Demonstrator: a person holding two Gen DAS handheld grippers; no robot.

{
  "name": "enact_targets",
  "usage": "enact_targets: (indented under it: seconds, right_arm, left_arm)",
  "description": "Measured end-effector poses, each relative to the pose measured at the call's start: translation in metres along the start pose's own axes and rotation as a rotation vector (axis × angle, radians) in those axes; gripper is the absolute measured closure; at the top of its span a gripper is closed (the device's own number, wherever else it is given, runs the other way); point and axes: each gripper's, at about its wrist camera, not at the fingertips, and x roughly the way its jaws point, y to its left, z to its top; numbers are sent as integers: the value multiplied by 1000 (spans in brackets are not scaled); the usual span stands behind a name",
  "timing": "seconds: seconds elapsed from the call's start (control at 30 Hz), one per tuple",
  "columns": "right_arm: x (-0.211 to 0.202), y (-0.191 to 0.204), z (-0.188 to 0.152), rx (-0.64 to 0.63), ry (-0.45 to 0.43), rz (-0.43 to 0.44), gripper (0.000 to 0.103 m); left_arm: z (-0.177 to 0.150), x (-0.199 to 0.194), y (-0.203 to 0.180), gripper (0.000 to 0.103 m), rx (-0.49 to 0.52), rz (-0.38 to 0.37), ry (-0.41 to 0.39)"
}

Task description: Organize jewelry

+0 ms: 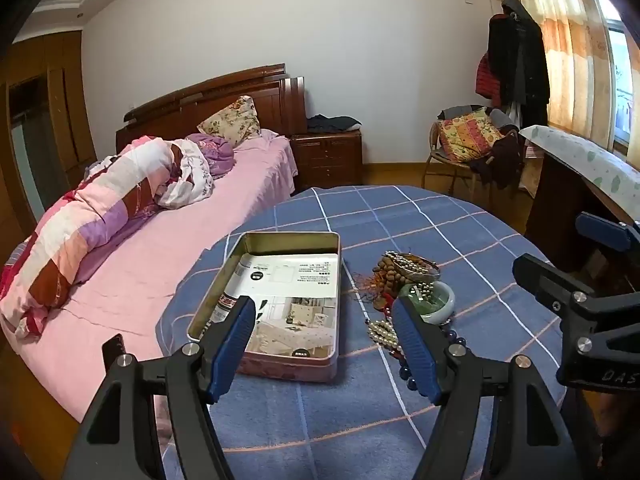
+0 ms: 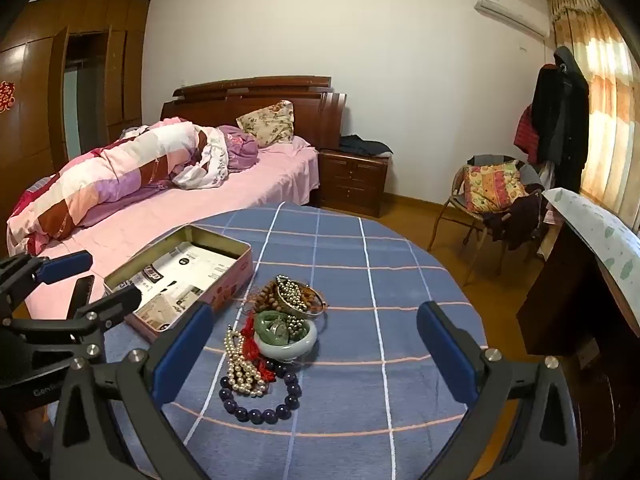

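The round bench, draped in a blue checked cloth, carries everything that matters here. On its left part sits the open rectangular tin box, lined with a printed leaflet and holding no jewelry as yet. Just beside it, to the right, lies the jewelry in a loose heap: a metal bangle filled with small silvery beads on top of a brown bead strand, a pale jade bangle with a green one lying in it, a pearl strand, and a dark purple bead bracelet nearest the cameras.

The left gripper hovers over the near end of the tin with its fingers wide apart and nothing between them; the right gripper hangs above the heap, fingers likewise spread and empty.

The first pick looks best taken from the outer edge: the purple bracelet lies mostly free of the tangle. Descend with the fingers straddling a single bead run, close gently, and lift slowly, since the pearls overlap it and could drag along.
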Motion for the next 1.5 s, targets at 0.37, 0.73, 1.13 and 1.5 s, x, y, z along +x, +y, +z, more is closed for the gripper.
enact_targets:
  seconds: [0.37,0.73,1.13,1.5]
  right_arm:
    - [8,4,-5,7,9,12,0]
    - [7,5,-7,4,19,19,0]
    - [11,8,-10,3,37,23,0]
    - [13,8,-12,4,47,25,0]
  left_arm:
    - [0,6,4,32,-20,-4,22]
    - [-1,4,3,32,-14,4,20]
    - [-2,5,3,32,-7,17,21]
    - [-1,5,2,32,-4,21,24]
